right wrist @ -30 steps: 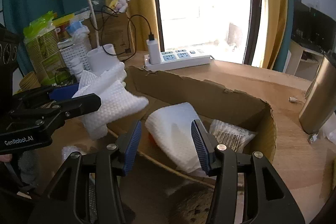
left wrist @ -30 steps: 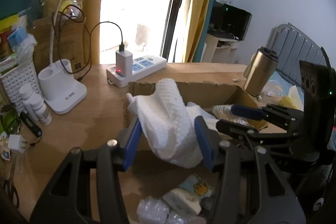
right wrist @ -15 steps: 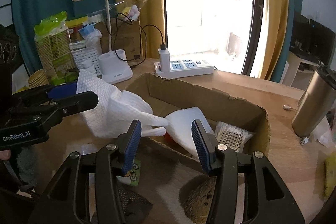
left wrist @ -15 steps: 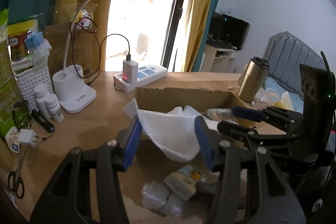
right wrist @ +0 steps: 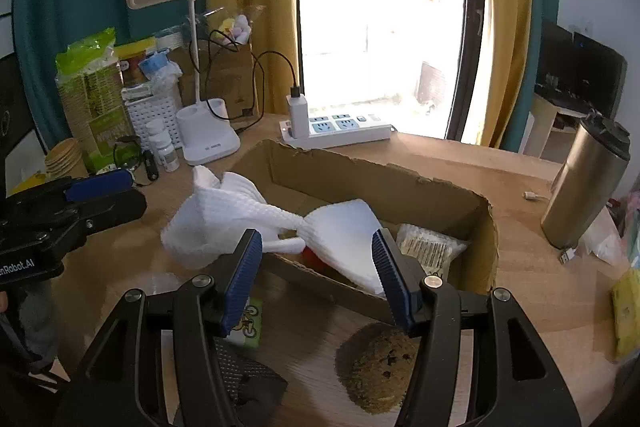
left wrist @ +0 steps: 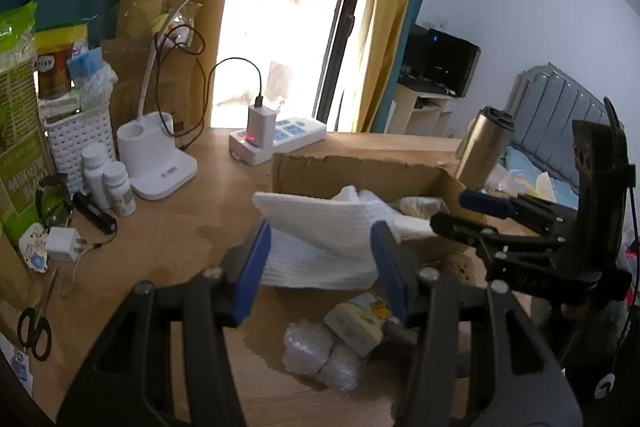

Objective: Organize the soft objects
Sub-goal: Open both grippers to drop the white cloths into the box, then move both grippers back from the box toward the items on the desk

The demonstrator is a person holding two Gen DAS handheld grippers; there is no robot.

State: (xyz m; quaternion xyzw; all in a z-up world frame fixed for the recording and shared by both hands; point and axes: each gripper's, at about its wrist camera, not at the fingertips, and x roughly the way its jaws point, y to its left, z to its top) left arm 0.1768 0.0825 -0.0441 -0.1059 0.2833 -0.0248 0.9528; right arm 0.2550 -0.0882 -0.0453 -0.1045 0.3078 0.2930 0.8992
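A white textured cloth (left wrist: 320, 239) hangs over the near left wall of a cardboard box (left wrist: 360, 171); in the right wrist view the cloth (right wrist: 224, 215) drapes out of the box (right wrist: 440, 195), joined to a second white cloth (right wrist: 344, 227) inside. My left gripper (left wrist: 320, 267) is open, its blue pads either side of the cloth without touching it; it shows at the left of the right wrist view (right wrist: 100, 195). My right gripper (right wrist: 316, 275) is open and empty above the box's near wall.
On the wooden desk stand a white lamp (right wrist: 204, 139), power strip (right wrist: 336, 129), steel tumbler (right wrist: 584, 187), white basket (left wrist: 76, 143) and bottles. Near me lie a brown sponge (right wrist: 380, 367), bubble wrap (left wrist: 316, 351), a small packet (left wrist: 360, 323) and scissors (left wrist: 34, 331).
My left gripper let go of the white cloth and drew back; the cloth dropped onto the box's edge. Both cameras pulled back and up from the box.
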